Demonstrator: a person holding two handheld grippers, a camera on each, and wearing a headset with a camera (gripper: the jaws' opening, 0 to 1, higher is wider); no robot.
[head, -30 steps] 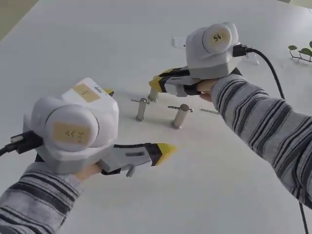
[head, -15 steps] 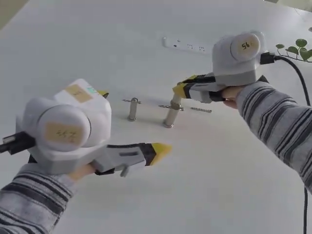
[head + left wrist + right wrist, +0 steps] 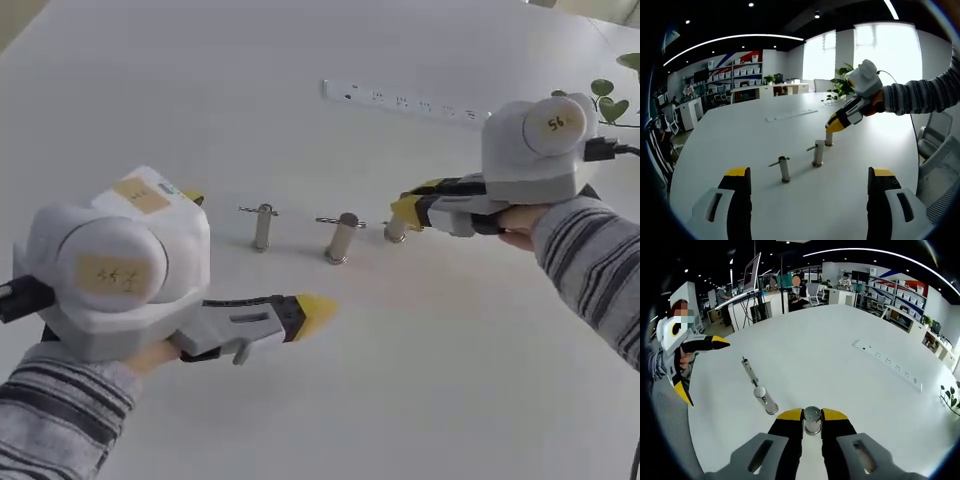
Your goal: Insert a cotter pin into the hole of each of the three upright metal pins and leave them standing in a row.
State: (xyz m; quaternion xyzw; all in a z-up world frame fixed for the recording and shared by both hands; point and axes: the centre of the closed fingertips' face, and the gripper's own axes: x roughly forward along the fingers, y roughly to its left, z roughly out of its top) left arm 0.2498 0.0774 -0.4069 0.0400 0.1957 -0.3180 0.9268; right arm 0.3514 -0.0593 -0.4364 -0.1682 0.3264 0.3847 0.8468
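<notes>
Two upright metal pins stand side by side on the white table [image 3: 300, 400]: the left pin [image 3: 263, 227] and the middle pin [image 3: 342, 238], each with a cotter pin through its top. A third metal pin [image 3: 396, 232] stands upright to their right, between the shut jaws of my right gripper [image 3: 405, 212]. In the right gripper view that pin [image 3: 812, 420] sits clamped between the yellow fingertips. My left gripper [image 3: 310, 312] hovers in front of the row, open and holding nothing; in its own view the three pins [image 3: 818, 153] line up ahead.
A white power strip [image 3: 410, 100] lies at the far side of the table. A potted plant [image 3: 612, 98] is at the far right. A black cable [image 3: 620, 150] trails from the right gripper. Bare table surrounds the row.
The right gripper has carried the third pin from behind the other two over to the right end of the row. The left gripper has stayed put.
</notes>
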